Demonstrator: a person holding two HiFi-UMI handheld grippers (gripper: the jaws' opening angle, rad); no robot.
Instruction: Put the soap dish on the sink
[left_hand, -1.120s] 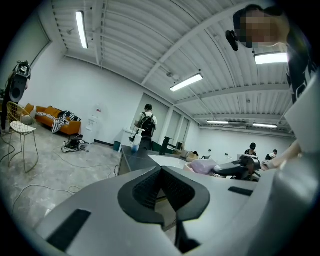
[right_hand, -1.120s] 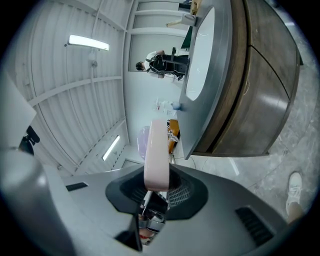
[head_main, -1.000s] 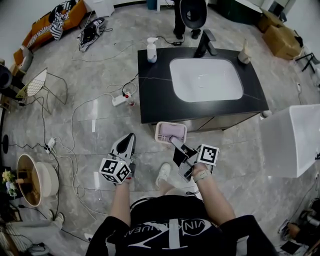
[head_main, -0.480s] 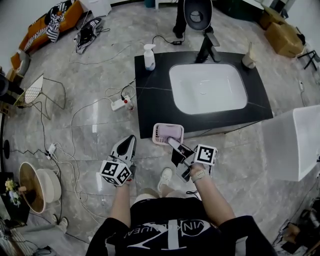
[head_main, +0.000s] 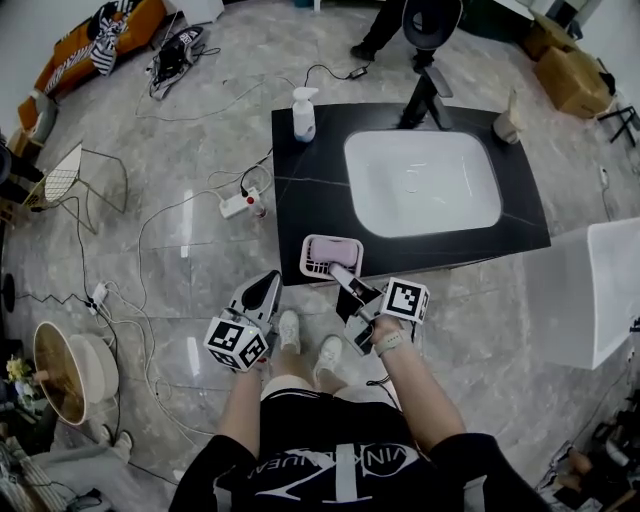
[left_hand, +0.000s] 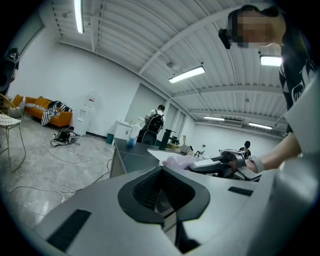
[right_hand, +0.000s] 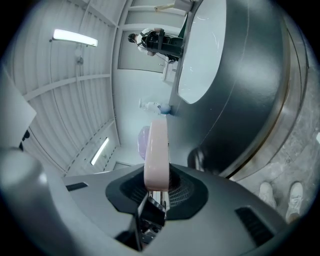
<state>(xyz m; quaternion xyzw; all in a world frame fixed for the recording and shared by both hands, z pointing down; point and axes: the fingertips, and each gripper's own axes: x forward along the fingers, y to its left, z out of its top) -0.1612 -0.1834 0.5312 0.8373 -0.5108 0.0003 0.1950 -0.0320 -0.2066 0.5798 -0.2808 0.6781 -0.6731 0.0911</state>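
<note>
Now the right gripper (head_main: 340, 272) pinches the rim of the pink slotted plastic soap dish (head_main: 322, 262), its jaws narrow on it, with a lilac soap bar (head_main: 335, 247) inside. The dish is at that gripper's tips over the front edge of the black counter (head_main: 300, 190), with the white rounded sink basin (head_main: 422, 183) further ahead; whether it touches the counter is unclear. Beside it, the left gripper (head_main: 268, 284) has its jaws together and empty.

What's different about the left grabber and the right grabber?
The right gripper pinches the pink soap dish by its rim; the left gripper holds nothing, its fingers together. The right gripper reaches the front edge of the black counter; the left gripper hangs farther back, over the floor. Both point toward the sink.
</note>
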